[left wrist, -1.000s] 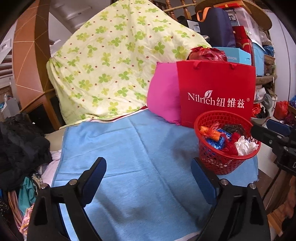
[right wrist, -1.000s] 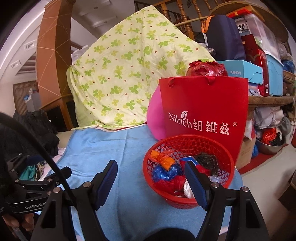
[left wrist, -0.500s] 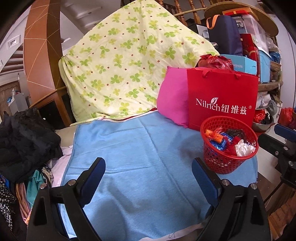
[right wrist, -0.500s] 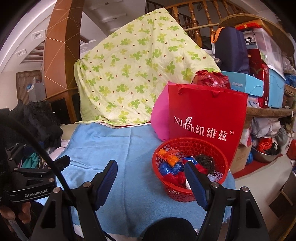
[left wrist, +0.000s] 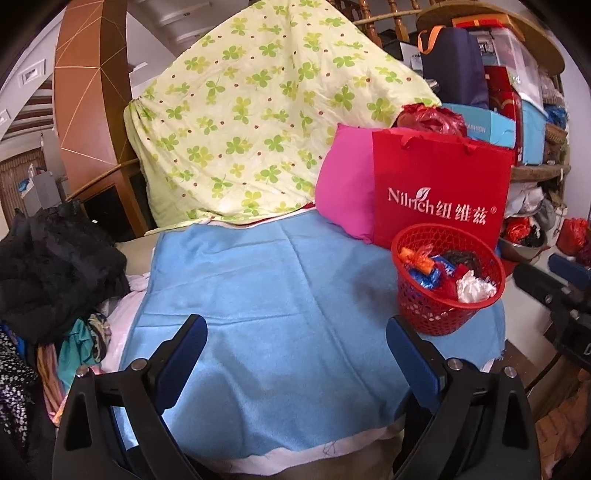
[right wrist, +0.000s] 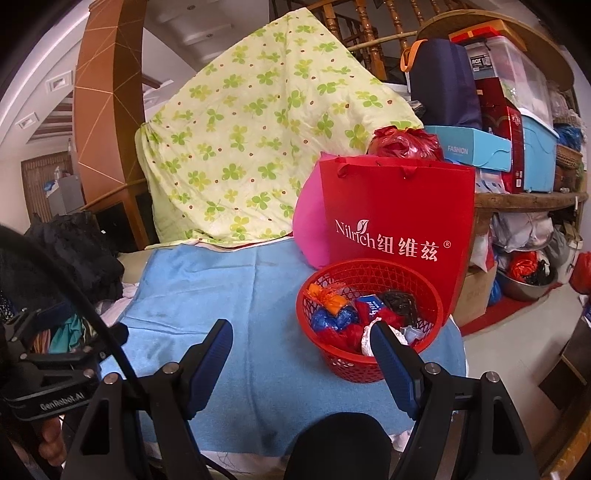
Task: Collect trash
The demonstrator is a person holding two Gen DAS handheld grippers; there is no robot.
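A matt blue cloth (left wrist: 280, 295) covers the near surface; right, a red plastic mesh basket (left wrist: 436, 314) holds glossy crinkled wrappers (right wrist: 332, 299); far, turned wooden balusters (right wrist: 369, 33).

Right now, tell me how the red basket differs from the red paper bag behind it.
The red basket is low, round, open mesh and shows crumpled wrappers inside; the red paper bag is tall, flat-faced, solid and printed with white lettering. The basket stands in front, the bag behind. Both are red and upright.
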